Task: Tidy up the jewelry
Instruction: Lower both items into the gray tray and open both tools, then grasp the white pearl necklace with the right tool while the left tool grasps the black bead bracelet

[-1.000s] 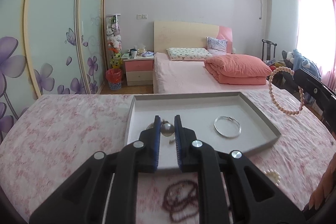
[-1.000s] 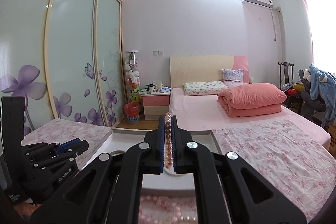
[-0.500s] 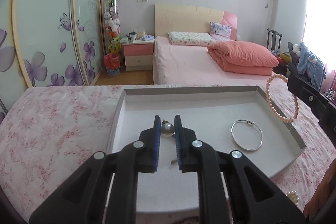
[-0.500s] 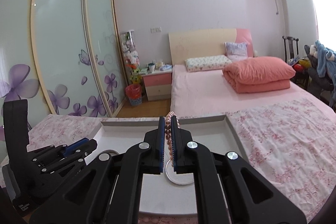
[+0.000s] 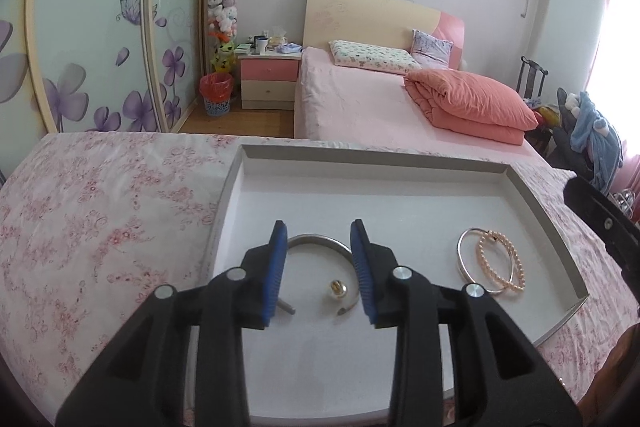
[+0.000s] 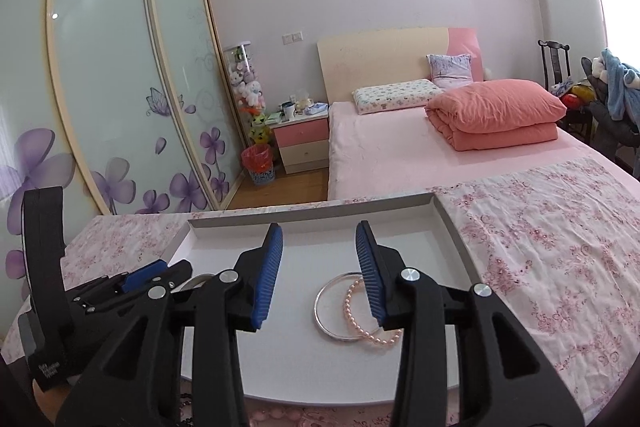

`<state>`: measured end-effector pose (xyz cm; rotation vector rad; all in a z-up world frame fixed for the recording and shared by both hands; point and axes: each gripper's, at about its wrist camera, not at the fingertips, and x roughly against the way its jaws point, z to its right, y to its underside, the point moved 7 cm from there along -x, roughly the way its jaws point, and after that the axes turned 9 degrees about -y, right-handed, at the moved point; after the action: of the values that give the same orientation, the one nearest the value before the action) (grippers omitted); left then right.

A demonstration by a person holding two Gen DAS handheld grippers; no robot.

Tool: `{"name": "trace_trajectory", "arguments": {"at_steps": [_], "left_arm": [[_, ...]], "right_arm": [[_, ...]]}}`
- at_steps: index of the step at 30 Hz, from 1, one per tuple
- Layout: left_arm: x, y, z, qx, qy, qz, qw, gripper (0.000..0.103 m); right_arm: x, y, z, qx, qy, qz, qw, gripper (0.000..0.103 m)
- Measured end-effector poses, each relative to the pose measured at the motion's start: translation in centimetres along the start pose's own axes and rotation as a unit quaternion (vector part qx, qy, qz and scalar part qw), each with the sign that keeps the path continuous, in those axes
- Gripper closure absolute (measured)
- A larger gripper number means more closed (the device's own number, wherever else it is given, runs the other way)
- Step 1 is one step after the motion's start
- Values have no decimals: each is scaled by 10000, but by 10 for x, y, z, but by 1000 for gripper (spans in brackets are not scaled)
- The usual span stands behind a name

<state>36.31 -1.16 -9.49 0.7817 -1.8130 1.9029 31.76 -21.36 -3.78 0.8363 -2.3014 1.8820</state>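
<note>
Both grippers, left (image 5: 319, 269) and right (image 6: 319, 277), have fingers spread wide, empty; bracelets (image 6: 362, 311) lie sorted in the tray (image 5: 372, 163).

Pearl bracelet (image 5: 500, 261) overlapping bangle (image 5: 466, 259) in tray (image 5: 372, 157), right of open collar (image 5: 316, 241).

Shiny metal bangle (image 6: 334, 307), glossy pearl bracelet (image 6: 370, 319), matt grey tray (image 5: 400, 163) on floral cloth (image 5: 100, 211); ribbed blue gripper pads (image 5: 276, 267).

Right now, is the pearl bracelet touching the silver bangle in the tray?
Touching: in the right wrist view the pearl bracelet lies across the silver bangle, overlapping its rim.
</note>
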Motion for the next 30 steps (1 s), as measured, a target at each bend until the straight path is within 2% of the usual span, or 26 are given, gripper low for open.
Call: {"name": "trace_trajectory", "arguments": {"at_steps": [10,13,16,19,22,27,30], "left_arm": [[31,2,-17,46,-32,97,9999,69],[51,13,-23,-30,-3,120,9999,63],[70,30,-27,-121,89,46,9999,63],[86,50,-32,-272,155,-31,9995,61],[100,71,-37,-431,188,-147,9988,60],[111,97,-32,-514,434,-367,9971,59],[117,107,-21,-630,548,-401,9957,56]], "right_arm": [[28,5,2,99,41,-25,9999,63],[42,15,4,129,9,-169,9998,63],[56,30,9,106,-45,-452,9989,63],[69,58,16,176,-89,-967,9951,63],[76,85,27,214,82,-1457,9891,64],[73,111,41,-57,193,-1865,9823,71],[70,117,38,55,262,-1933,9808,72]]}}
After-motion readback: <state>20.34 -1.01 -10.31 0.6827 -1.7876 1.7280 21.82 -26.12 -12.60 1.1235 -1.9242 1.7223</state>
